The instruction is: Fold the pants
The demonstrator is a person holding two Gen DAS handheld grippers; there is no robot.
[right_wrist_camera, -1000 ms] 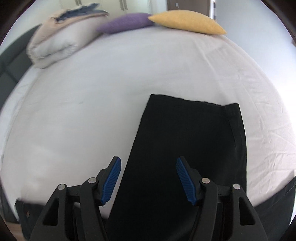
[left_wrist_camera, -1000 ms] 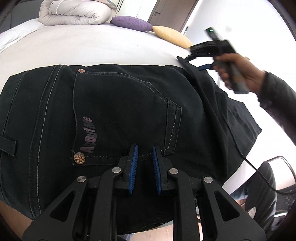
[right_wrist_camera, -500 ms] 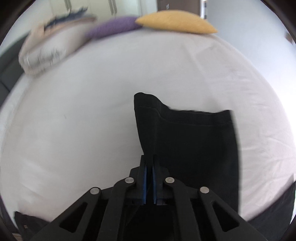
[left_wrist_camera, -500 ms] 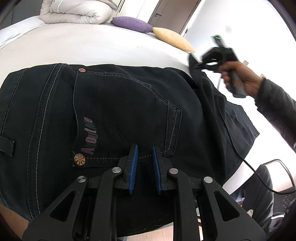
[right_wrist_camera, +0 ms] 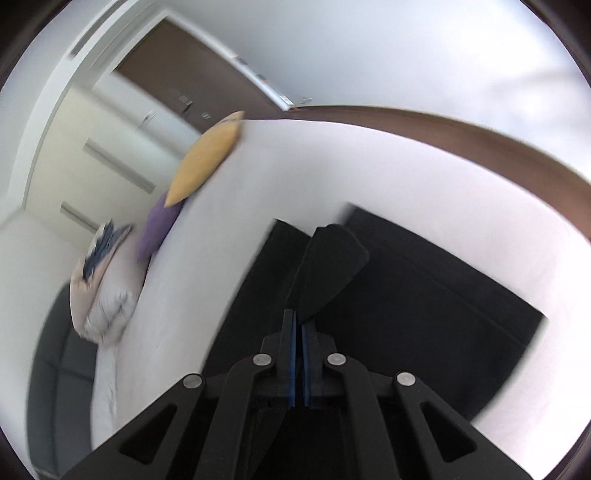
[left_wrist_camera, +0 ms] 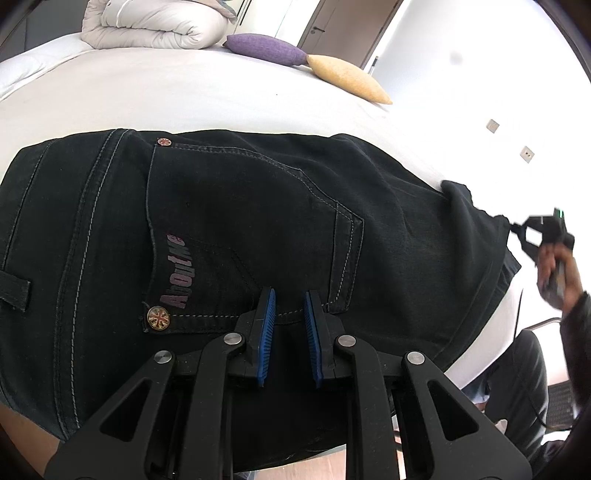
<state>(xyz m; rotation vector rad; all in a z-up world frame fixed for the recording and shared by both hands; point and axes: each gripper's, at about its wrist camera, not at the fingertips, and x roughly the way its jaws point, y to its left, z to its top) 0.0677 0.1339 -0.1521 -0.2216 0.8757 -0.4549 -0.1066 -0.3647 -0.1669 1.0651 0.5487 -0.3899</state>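
A pair of black denim pants (left_wrist_camera: 229,236) lies spread across a white-sheeted bed (left_wrist_camera: 155,99), its seat side up, with a back pocket (left_wrist_camera: 240,236) stitched in pale thread, the pinkish word "AboutMe" along the pocket's edge and a round metal rivet (left_wrist_camera: 159,318) at its lower corner.

The left claw (left_wrist_camera: 288,325) sits low over the pants at 6 o'clock of the left wrist view. Its blue ribbed pads (left_wrist_camera: 266,332) stand a narrow gap apart, over the bottom seam of the pocket; whether any cloth is caught between them cannot be told, as the dark denim fills the gap.

The right claw (right_wrist_camera: 298,347) is pressed nearly closed, its pads all but touching, and it pinches a flap of the black fabric (right_wrist_camera: 328,266) that rises from between the tips toward 12 o'clock. In the left wrist view this same claw (left_wrist_camera: 517,230) appears at 3 o'clock, held in the person's right hand (left_wrist_camera: 554,269), gripping the leg end of the pants lifted off the sheet.

At 12 o'clock on the bed rest a folded white duvet (left_wrist_camera: 155,26), a purple oval cushion (left_wrist_camera: 266,48) and a yellow oval cushion (left_wrist_camera: 347,77), the two cushions touching end to end. The right wrist view is blurred.
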